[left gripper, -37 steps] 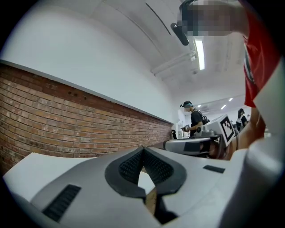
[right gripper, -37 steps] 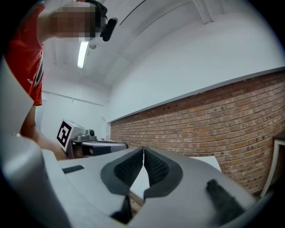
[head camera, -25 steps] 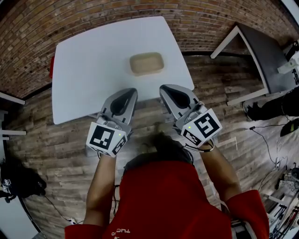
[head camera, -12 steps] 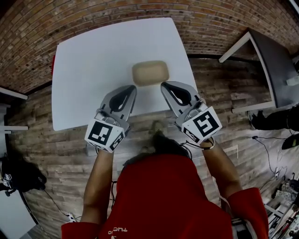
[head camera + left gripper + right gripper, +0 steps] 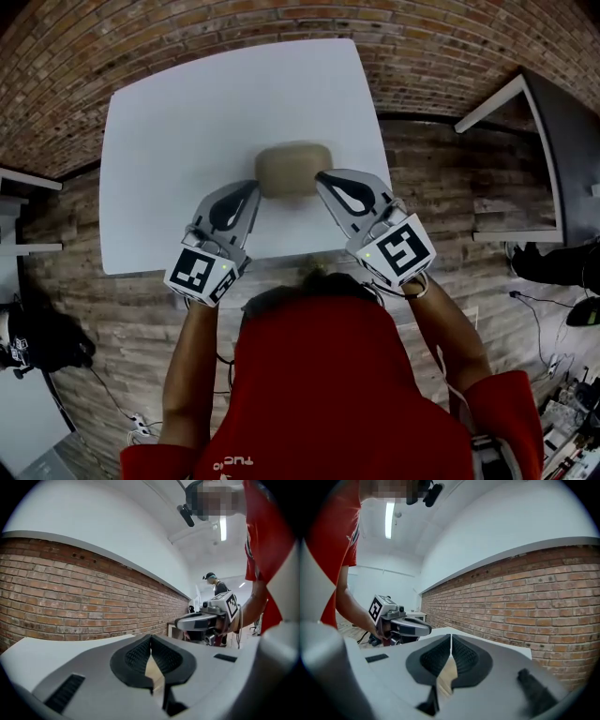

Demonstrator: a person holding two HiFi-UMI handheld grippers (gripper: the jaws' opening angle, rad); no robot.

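Observation:
A tan, rounded wooden tray lies on the white table near its front edge. My left gripper is shut and empty, its tip just left of the tray. On the tray's other side my right gripper is also shut with nothing in it. In the left gripper view the jaws meet at the tips, and the right gripper shows beyond them. The right gripper view has its closed tips in front and the left gripper at the left. A tan sliver shows below the tips.
A brick wall runs behind the table. A dark table with white legs stands at the right, and a dark bag lies on the wooden floor at the left. Another person stands far off.
Both grippers have come forward over the table's front edge and now flank the tan tray. They stay shut. The gripper views have tilted down toward the wall and table.

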